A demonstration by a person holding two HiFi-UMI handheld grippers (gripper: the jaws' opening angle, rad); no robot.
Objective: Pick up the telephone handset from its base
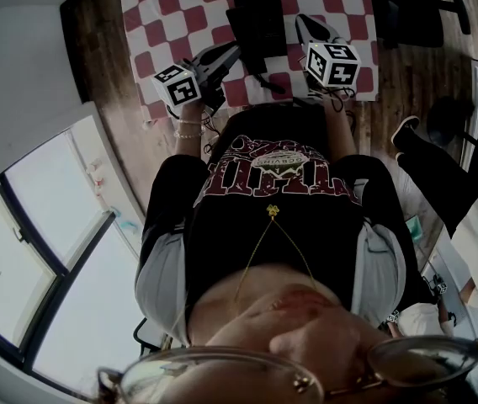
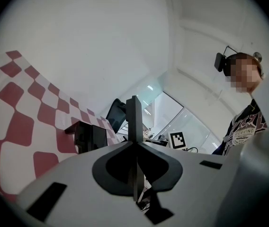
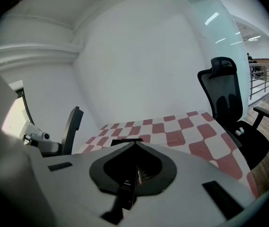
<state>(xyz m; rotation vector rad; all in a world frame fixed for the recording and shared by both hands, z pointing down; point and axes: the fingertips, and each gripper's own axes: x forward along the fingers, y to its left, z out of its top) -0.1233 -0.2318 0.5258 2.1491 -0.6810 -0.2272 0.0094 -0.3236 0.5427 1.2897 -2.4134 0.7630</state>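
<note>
The left gripper [image 2: 133, 99] has its jaws pressed together into one thin dark blade, with nothing between them. In the head view it sits low at the near edge of the table, its marker cube [image 1: 176, 85] towards the person and its tips pointing at the telephone. The right gripper [image 3: 134, 144] also has its jaws together and empty; its marker cube [image 1: 333, 64] shows on the other side of the phone.

Between the two grippers, and apart from both, the telephone [image 1: 257, 22] stands on a red-and-white checked cloth [image 1: 180, 15]. It is black all over, a flat boxy shape, with a dark cord [image 1: 266, 81] trailing from its near side towards the person. From the left gripper view it reads as a low black block with a small ledge sticking out on one side. The handset cannot be told apart from its base in any view.

A black office chair [image 3: 229, 103] stands beyond the table's far corner.
</note>
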